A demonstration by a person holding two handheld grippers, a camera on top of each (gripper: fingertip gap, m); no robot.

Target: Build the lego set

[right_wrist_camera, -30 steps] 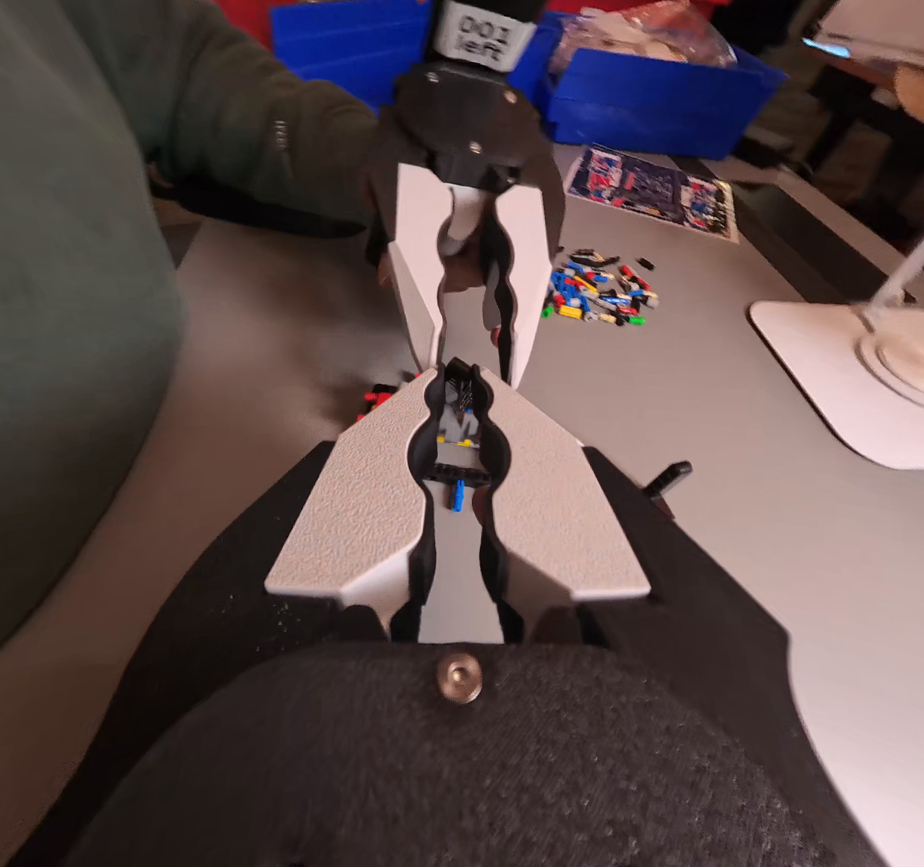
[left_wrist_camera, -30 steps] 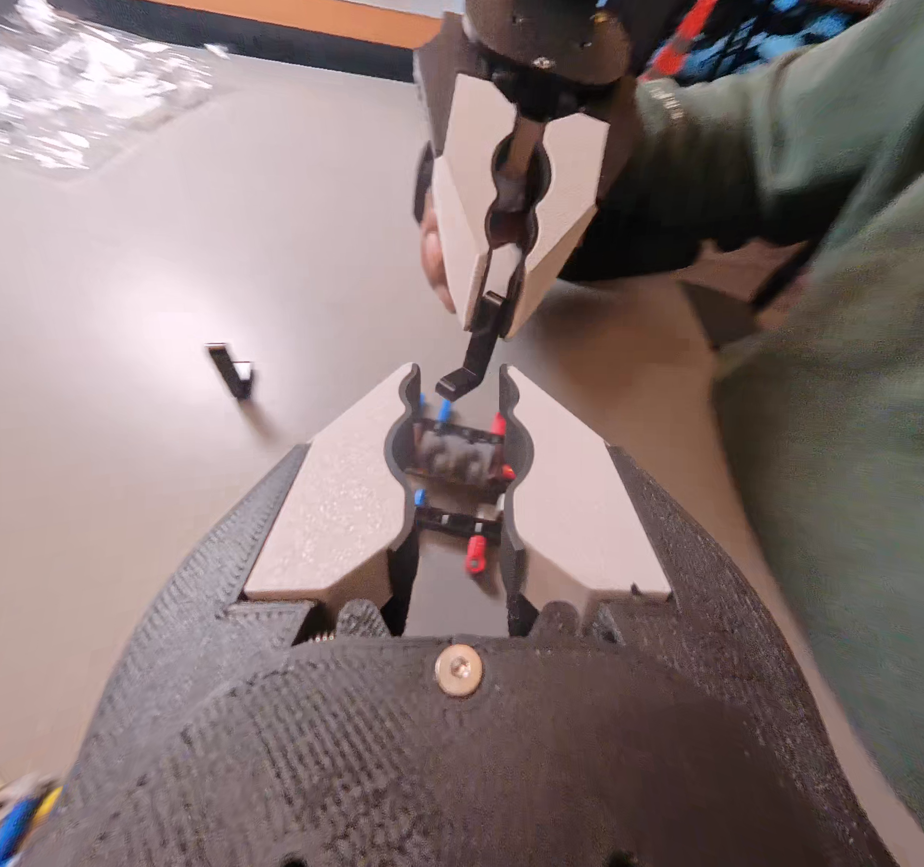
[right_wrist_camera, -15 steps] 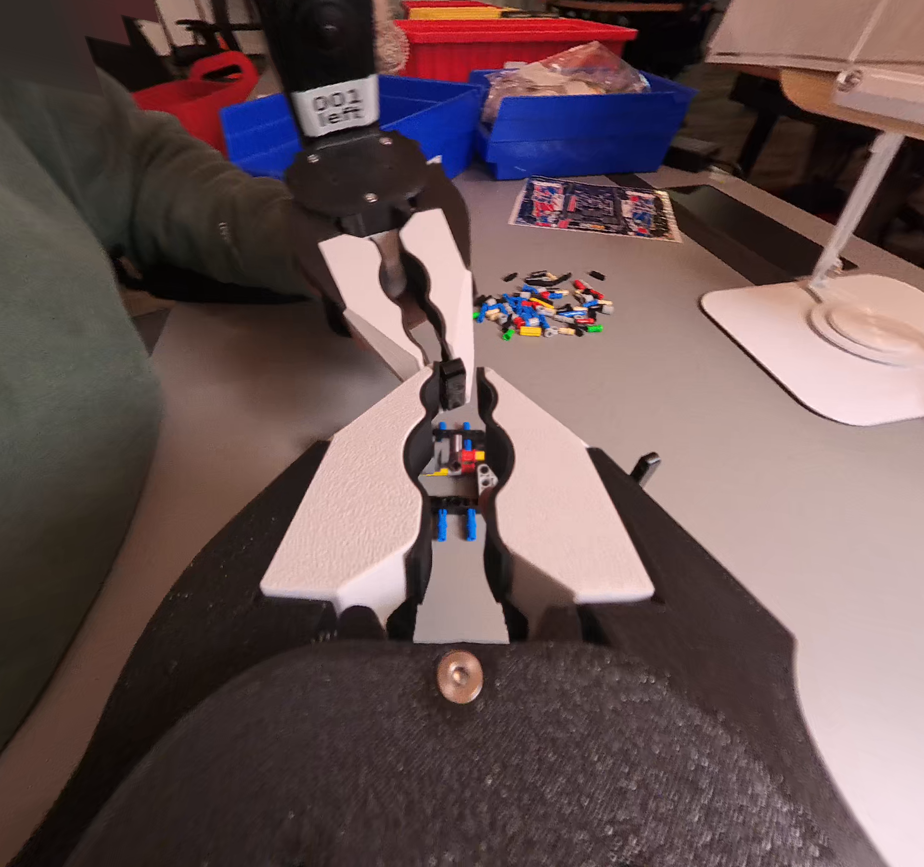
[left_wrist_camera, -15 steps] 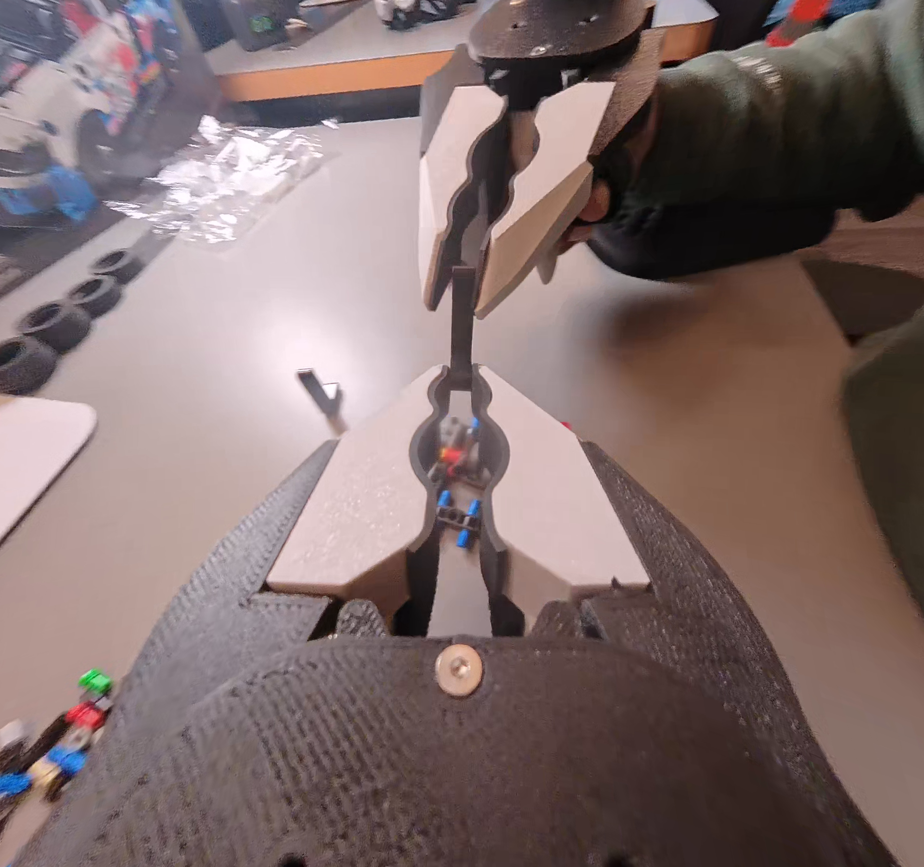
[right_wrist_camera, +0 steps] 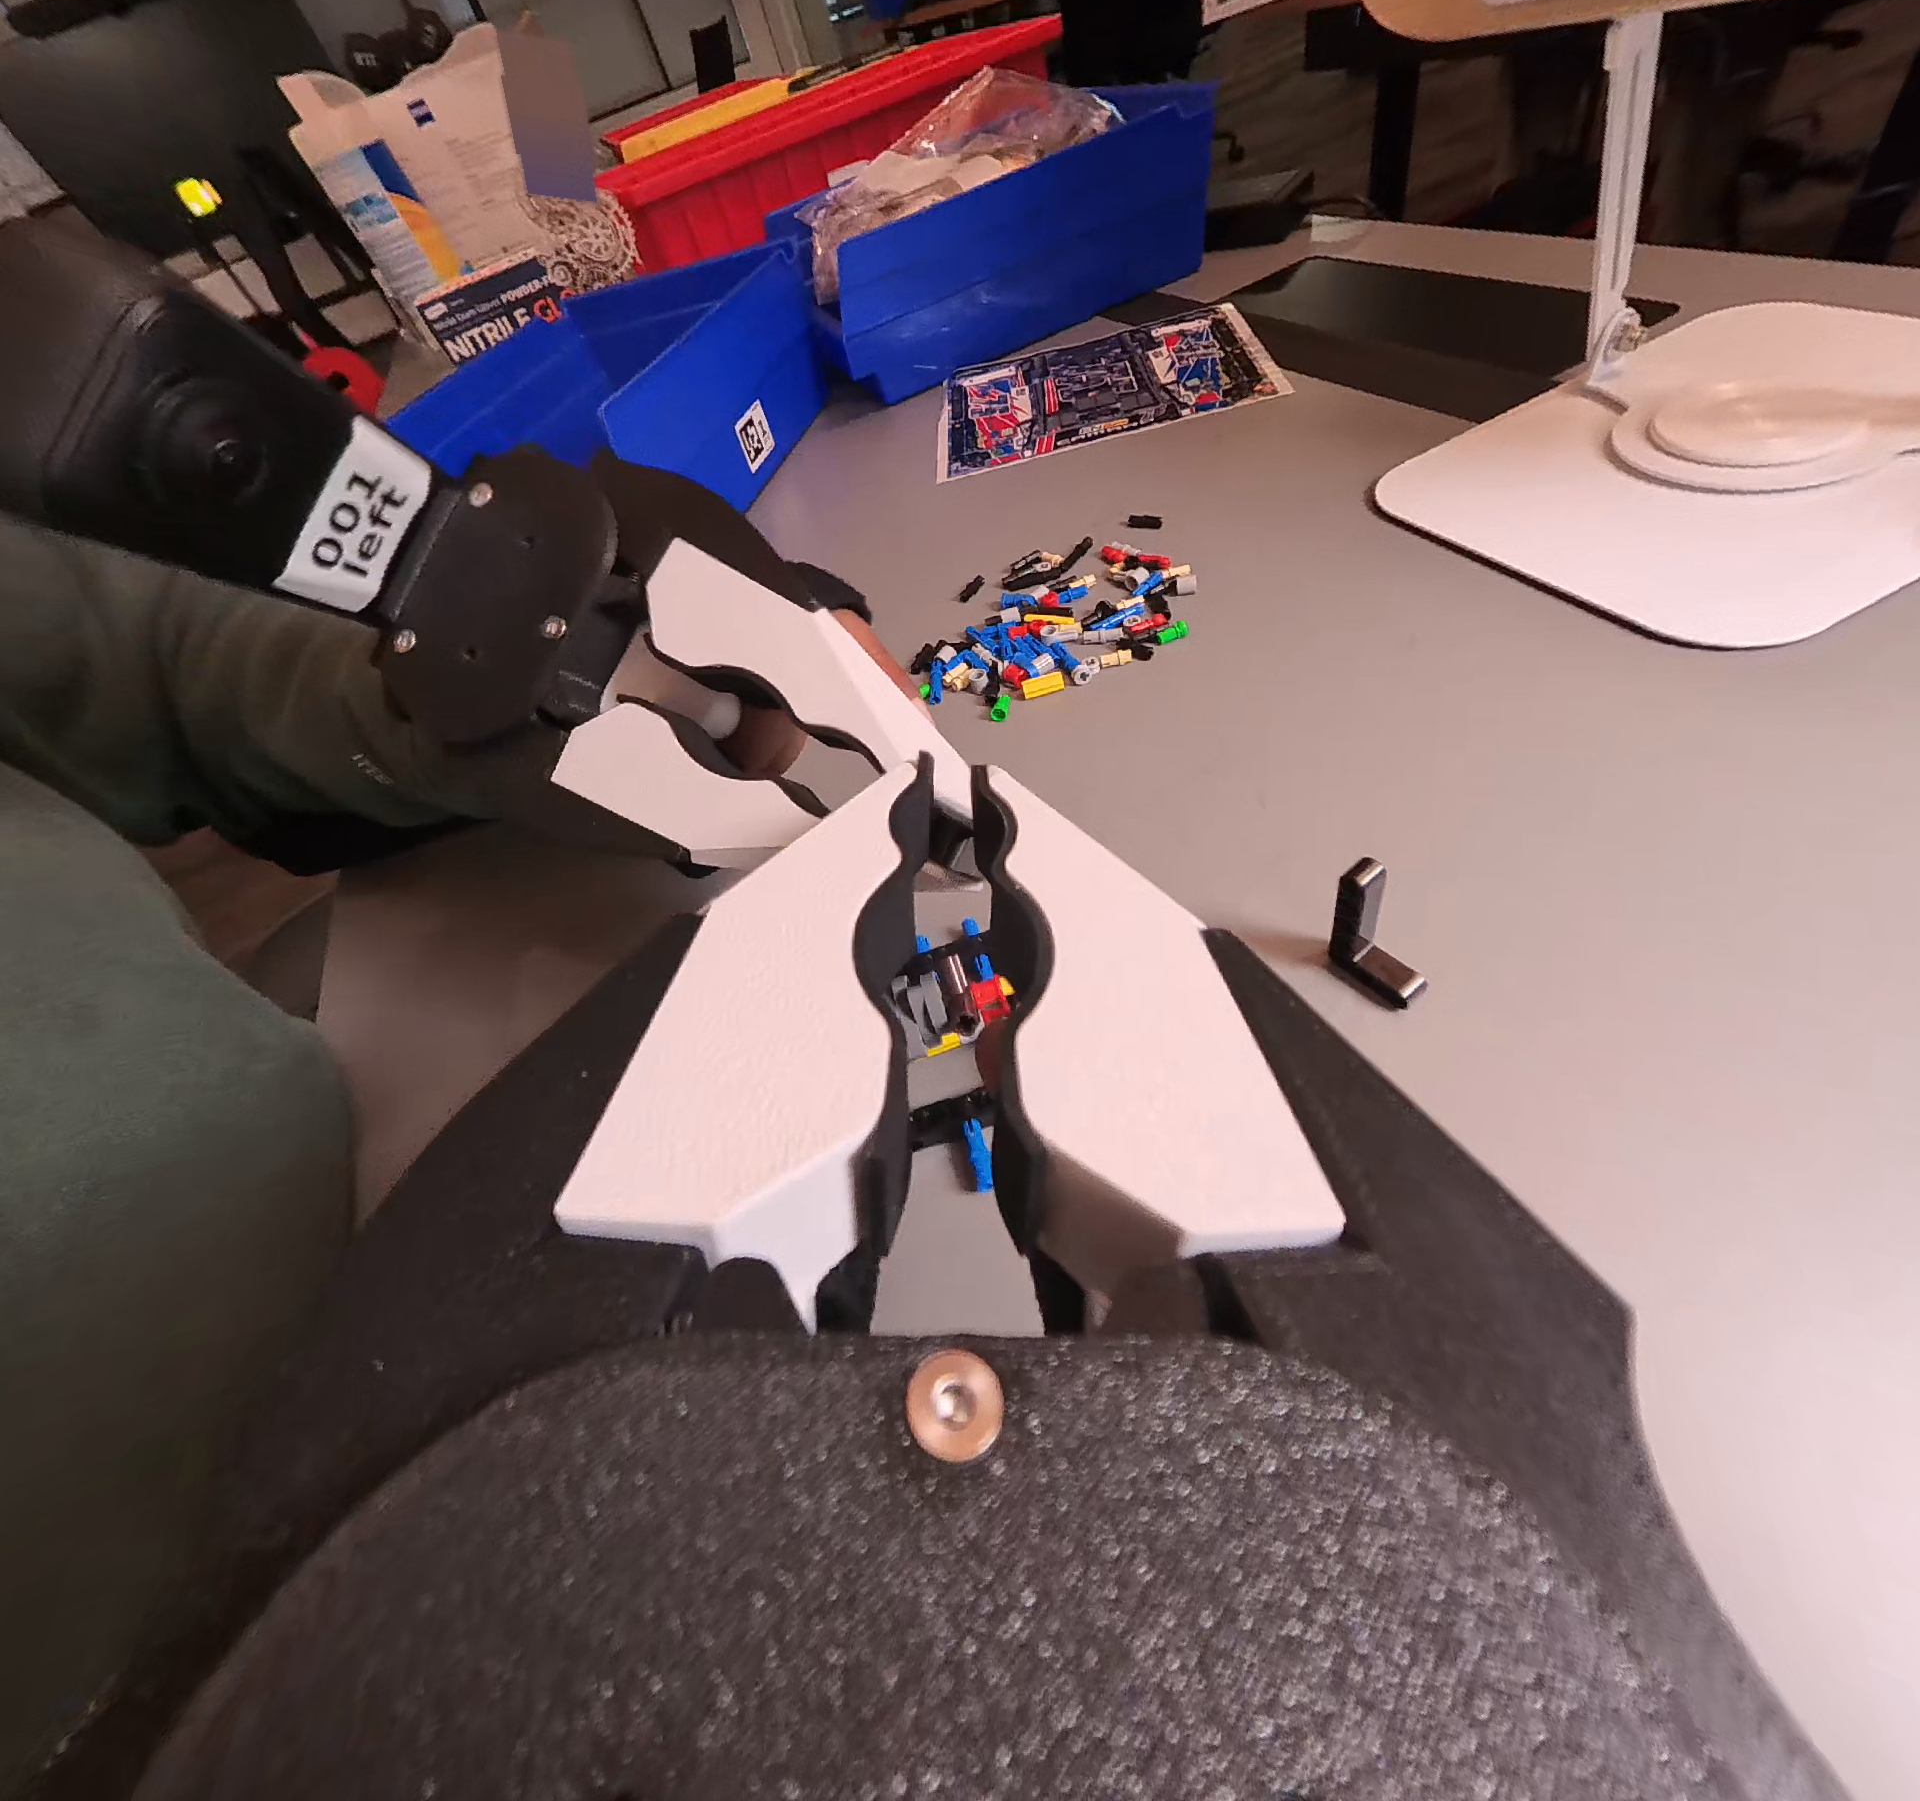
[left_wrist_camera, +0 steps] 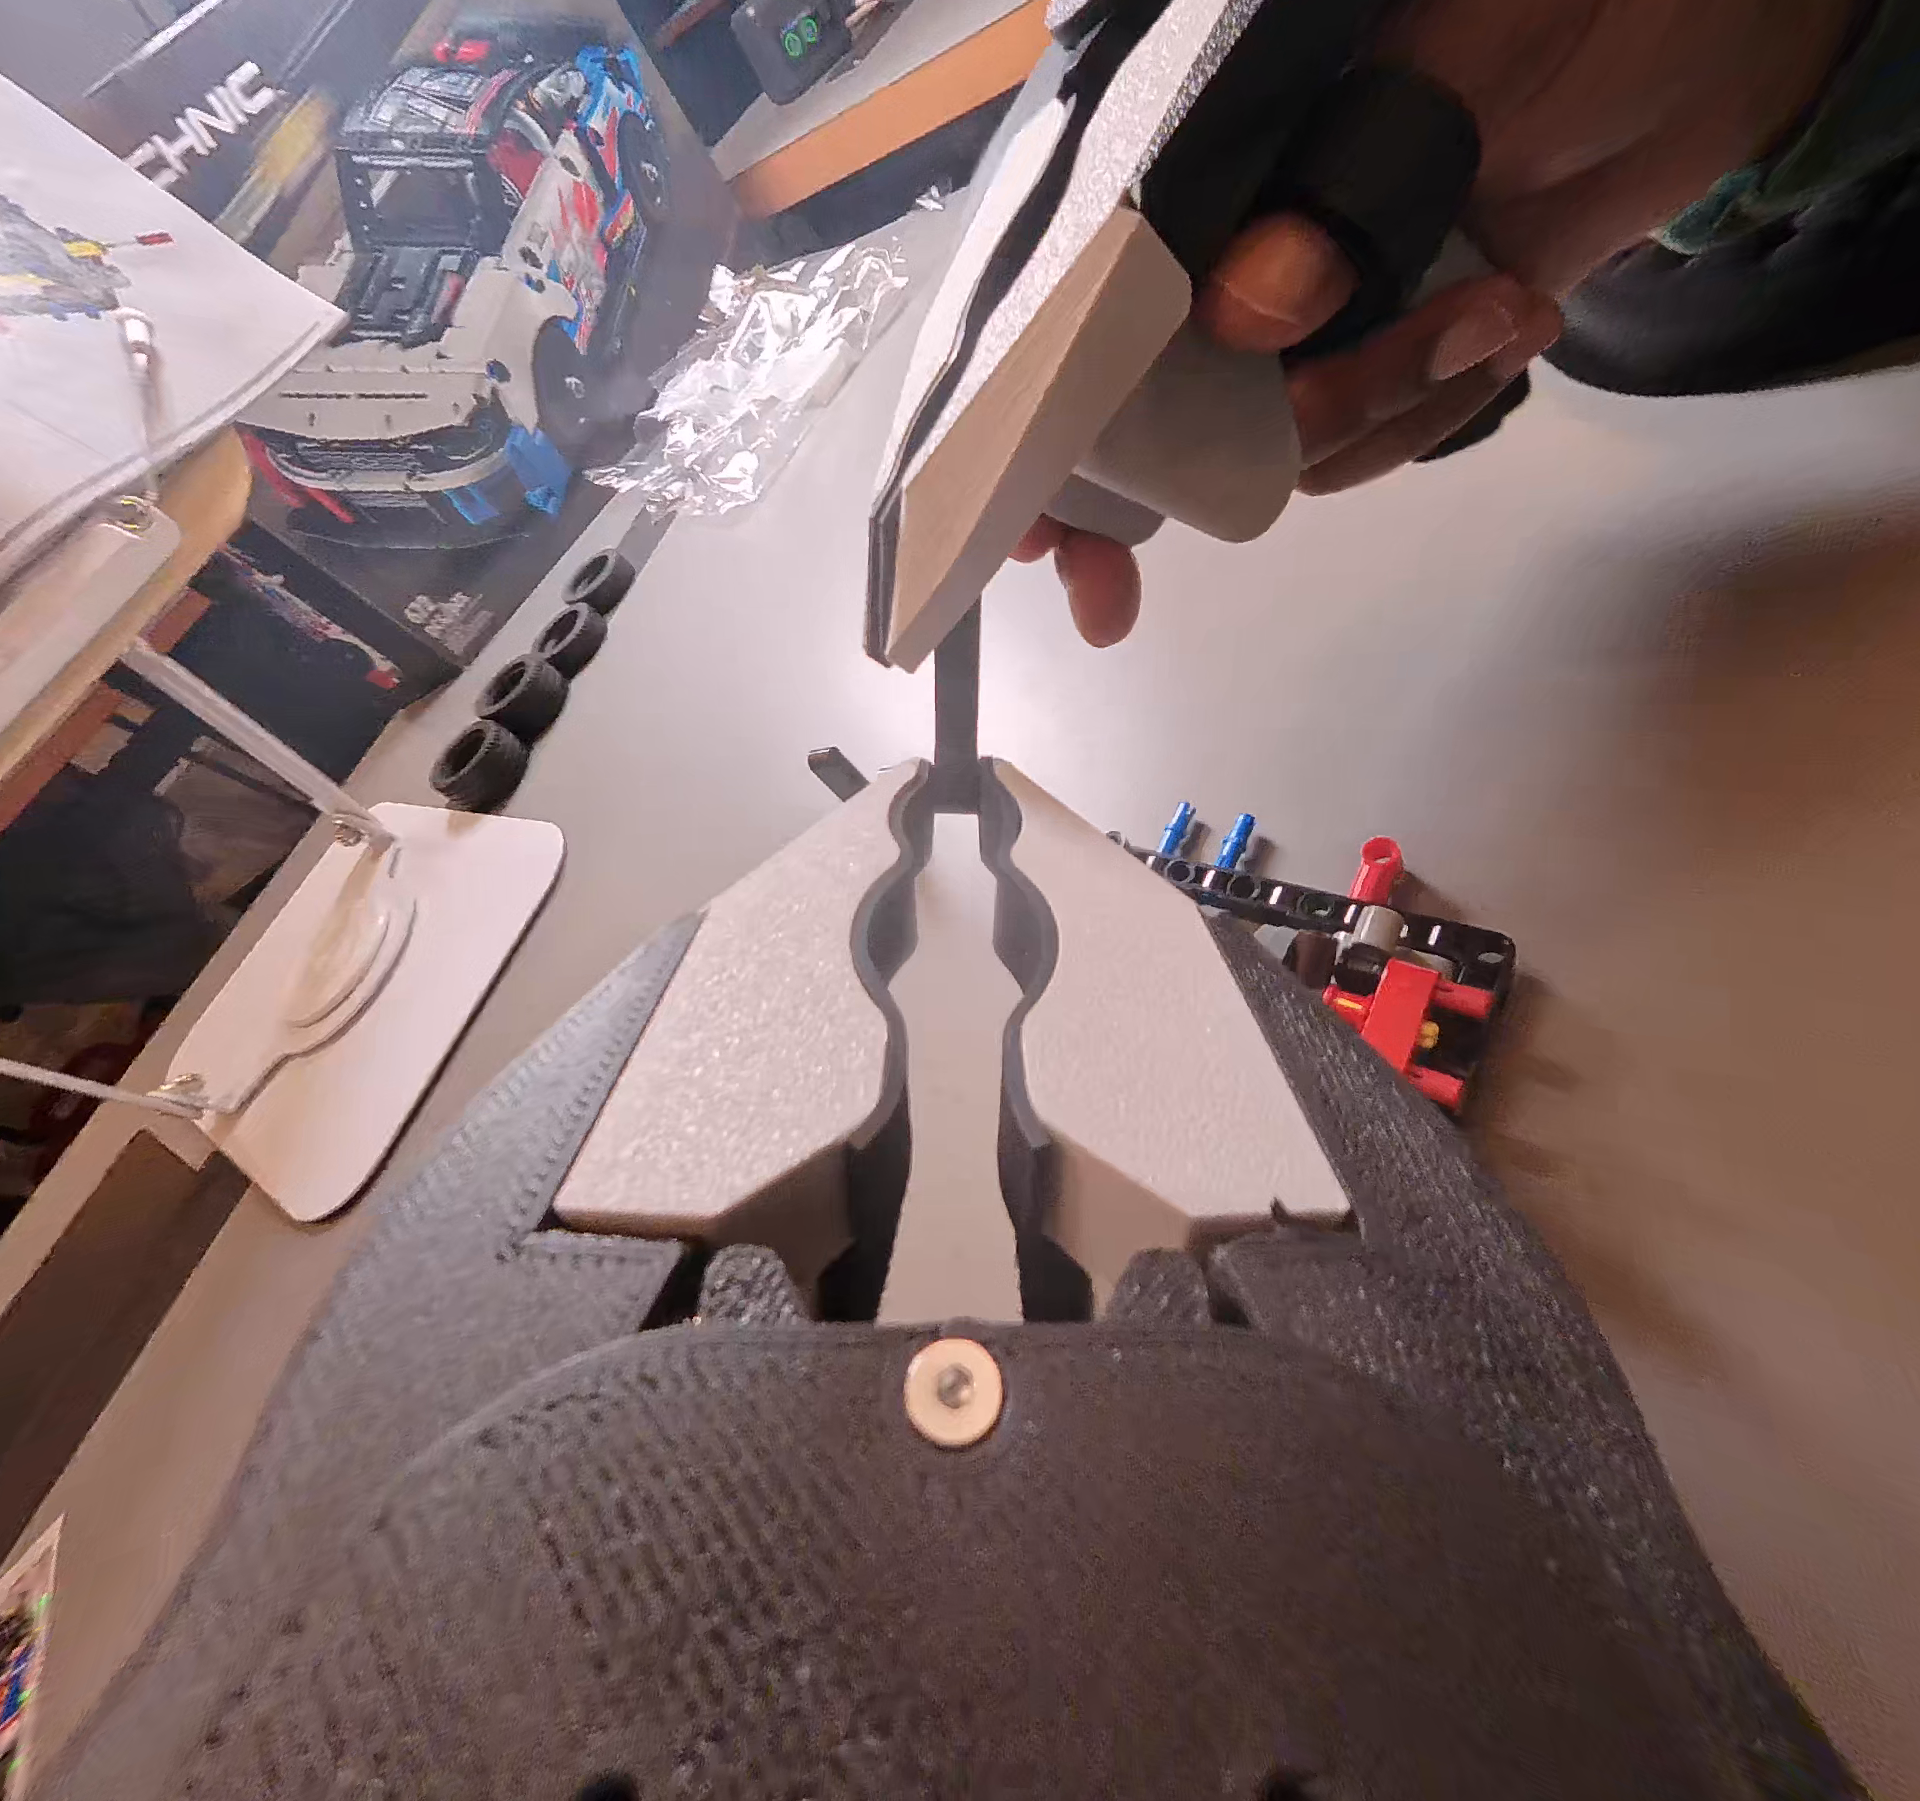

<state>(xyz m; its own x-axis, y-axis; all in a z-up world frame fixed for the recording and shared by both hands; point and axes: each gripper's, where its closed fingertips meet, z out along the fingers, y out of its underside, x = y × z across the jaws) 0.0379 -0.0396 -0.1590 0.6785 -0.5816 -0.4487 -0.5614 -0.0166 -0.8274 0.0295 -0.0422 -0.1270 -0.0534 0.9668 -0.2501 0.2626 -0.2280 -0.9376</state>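
A black L-shaped beam (left_wrist_camera: 956, 702) hangs between my two grippers above the grey table. My left gripper (left_wrist_camera: 951, 783) is shut on its lower end. My right gripper (left_wrist_camera: 925, 634) comes in from above and is shut on its upper end. In the right wrist view my right gripper (right_wrist_camera: 948, 785) meets the left gripper (right_wrist_camera: 868, 780) tip to tip, with the beam (right_wrist_camera: 951, 837) between the tips. A small black, red and blue assembly (left_wrist_camera: 1382, 962) lies on the table right of my left gripper. It shows through the right gripper's gap (right_wrist_camera: 961, 993).
A second black L-shaped piece (right_wrist_camera: 1371, 930) stands on the table to the right. A pile of small coloured parts (right_wrist_camera: 1049, 629), a sticker sheet (right_wrist_camera: 1112, 390), blue bins (right_wrist_camera: 1018, 265) and a white stand base (right_wrist_camera: 1683, 473) lie beyond. Several black tyres (left_wrist_camera: 520, 681) and crumpled plastic (left_wrist_camera: 758, 369) are at the left. The grippers are tip to tip, or close to it.
My left gripper has shut on the lower end of the beam that the right gripper holds. Both grippers have tilted and shifted. The assembly now lies off to the left gripper's right.
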